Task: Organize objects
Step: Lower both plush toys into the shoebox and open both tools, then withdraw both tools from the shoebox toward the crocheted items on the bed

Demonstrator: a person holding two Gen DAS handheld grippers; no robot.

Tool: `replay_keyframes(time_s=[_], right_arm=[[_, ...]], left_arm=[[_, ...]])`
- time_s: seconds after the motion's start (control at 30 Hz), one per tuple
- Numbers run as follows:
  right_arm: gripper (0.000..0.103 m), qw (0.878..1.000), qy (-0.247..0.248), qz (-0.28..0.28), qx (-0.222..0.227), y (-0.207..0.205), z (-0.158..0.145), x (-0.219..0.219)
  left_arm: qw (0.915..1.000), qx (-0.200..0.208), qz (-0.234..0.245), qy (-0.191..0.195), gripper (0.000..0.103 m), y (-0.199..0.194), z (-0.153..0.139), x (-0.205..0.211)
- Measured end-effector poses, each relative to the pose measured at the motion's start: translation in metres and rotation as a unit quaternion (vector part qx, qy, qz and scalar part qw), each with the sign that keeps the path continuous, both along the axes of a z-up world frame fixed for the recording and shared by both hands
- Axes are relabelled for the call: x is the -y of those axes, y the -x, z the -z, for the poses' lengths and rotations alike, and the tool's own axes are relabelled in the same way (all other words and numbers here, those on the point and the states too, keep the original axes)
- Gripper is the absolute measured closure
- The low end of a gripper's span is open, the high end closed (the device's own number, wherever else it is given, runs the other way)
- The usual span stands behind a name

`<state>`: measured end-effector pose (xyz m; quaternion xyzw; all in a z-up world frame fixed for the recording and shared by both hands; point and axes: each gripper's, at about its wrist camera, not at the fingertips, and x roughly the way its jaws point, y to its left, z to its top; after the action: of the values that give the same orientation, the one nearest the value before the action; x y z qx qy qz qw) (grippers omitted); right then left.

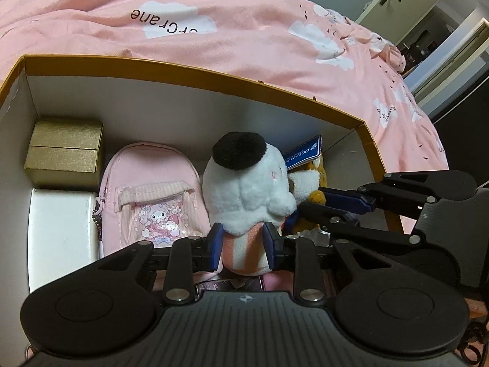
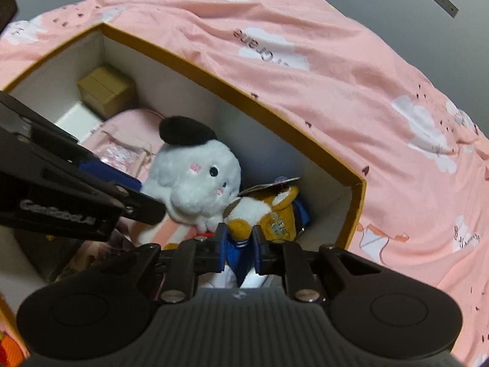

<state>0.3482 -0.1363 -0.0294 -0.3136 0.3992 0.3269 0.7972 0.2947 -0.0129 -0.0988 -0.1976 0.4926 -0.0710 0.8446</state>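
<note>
A white plush dog with a black beret [image 1: 247,180] stands inside an open box with a yellow rim [image 1: 214,75]. My left gripper [image 1: 244,244] is shut on its pink striped body. Beside it lies an orange plush [image 2: 269,214] in blue sailor clothes, with a paper tag. My right gripper [image 2: 240,247] is shut on that plush's blue clothing. The white plush also shows in the right wrist view [image 2: 195,180]. The right gripper shows from the side in the left wrist view [image 1: 345,202].
In the box lie a pink mini backpack [image 1: 152,195], a gold gift box [image 1: 65,150] and a white box [image 1: 61,229]. The box rests on a pink quilt [image 1: 244,30]. Doors [image 1: 428,15] stand at the far right.
</note>
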Motion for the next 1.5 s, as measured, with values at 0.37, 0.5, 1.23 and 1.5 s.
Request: replay_keyframes(time_s=[0.37, 0.5, 1.23, 1.5], right_arm=[[0.060, 0.999, -0.031, 0.016, 0.024, 0.030, -0.023, 0.018], [0.048, 0.996, -0.078, 0.035, 0.033, 0.056, -0.043, 0.035], [0.046, 0.954, -0.230, 0.153, -0.117, 0.235, -0.023, 0.097], [0.046, 0.948, -0.189, 0.175, -0.188, 0.241, 0.009, 0.096]], left_arm=[[0.9968, 0.063, 0.035, -0.035, 0.063, 0.030, -0.034, 0.007], [0.9895, 0.105, 0.069, -0.070, 0.059, 0.055, -0.058, 0.016], [0.9881, 0.029, 0.116, -0.097, 0.049, 0.217, -0.043, 0.017], [0.9874, -0.008, 0.111, -0.112, 0.049, 0.222, -0.021, 0.022]])
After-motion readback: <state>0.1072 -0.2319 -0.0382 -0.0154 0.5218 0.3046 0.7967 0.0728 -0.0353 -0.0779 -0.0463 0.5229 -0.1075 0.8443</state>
